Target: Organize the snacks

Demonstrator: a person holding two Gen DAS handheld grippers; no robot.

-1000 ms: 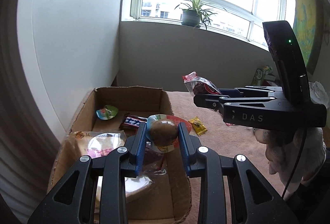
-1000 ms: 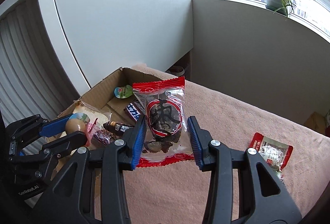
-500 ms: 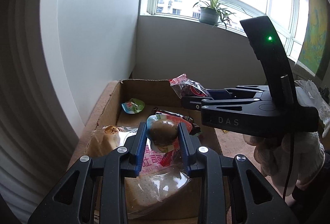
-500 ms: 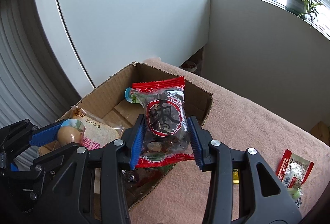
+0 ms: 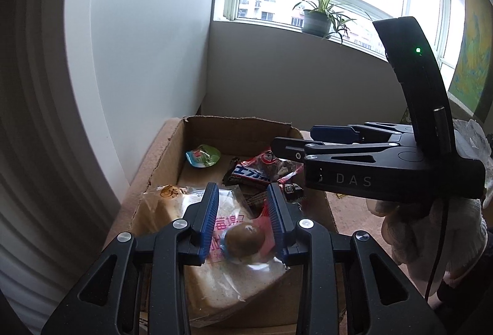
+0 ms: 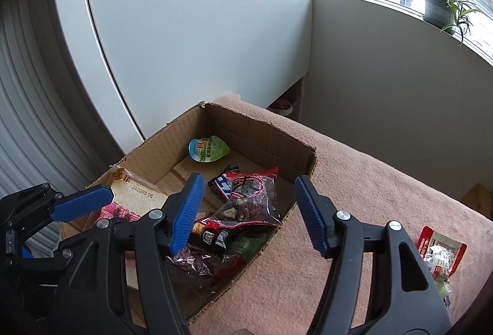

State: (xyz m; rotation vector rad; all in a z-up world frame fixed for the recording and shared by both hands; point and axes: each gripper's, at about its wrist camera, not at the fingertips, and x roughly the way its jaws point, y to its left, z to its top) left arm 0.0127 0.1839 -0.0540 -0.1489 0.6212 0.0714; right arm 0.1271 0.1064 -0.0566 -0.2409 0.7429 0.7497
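Observation:
Inside the cardboard box (image 5: 237,120) (image 6: 262,122), a packed brown egg (image 5: 245,239) rests on a bread packet (image 5: 215,273) (image 6: 135,196). My left gripper (image 5: 243,196) hangs just above the egg, its jaws opening and the pads clear of it. My right gripper (image 6: 249,179) (image 5: 295,137) is over the box with its jaws opening wide. The red packet of dark dried fruit (image 6: 249,199) (image 5: 271,162) lies loose below it, partly on a blue-and-white chocolate bar (image 5: 251,176) (image 6: 222,182). One blue left finger (image 6: 83,205) shows at the lower left.
A green-lidded cup (image 5: 203,155) (image 6: 209,148) lies at the back of the box. A pink cloth covers the table (image 6: 369,181), with a red-and-white snack packet (image 6: 440,251) at the right. A white cabinet (image 6: 185,26) stands close behind the box. A gloved hand (image 5: 431,227) holds the right gripper.
Both grippers' jaws have opened. The red packet dropped from the right gripper into the box, and the egg dropped from the left gripper onto the bread packet.

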